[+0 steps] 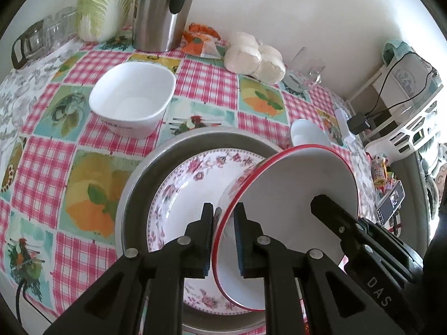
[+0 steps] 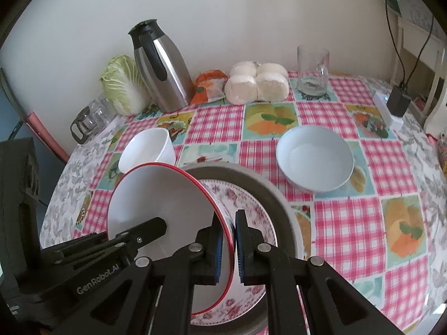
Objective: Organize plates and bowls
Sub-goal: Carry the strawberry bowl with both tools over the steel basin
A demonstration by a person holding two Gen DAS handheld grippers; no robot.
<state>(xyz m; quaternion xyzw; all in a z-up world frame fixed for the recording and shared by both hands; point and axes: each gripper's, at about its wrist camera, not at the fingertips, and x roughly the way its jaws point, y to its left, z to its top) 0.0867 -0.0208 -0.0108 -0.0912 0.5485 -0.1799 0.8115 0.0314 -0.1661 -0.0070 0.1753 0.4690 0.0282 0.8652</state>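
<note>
Red-rimmed white plate (image 1: pixel 293 184): tilting over floral plate (image 1: pixel 190 184) in grey metal tray (image 1: pixel 145 173); left gripper (image 1: pixel 225 240) and right gripper (image 2: pixel 229 248) fingers clamping opposite rim edges; white bowls (image 2: pixel 315 157) sitting on checked bench (image 2: pixel 363 223).

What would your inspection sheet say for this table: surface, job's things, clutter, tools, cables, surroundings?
Surface: round table under patchwork gingham oilcloth.
Job's things: red-rimmed bowl tilted above floral plate on grey tray; square white bowl, round white bowl apart.
Clutter: steel carafe, napa cabbage, steamed buns, glass mug, snack packet.
Tools: left tool, right tool both clamp the bowl's rim.
Cables: black charger cable.
Surroundings: white wall.
</note>
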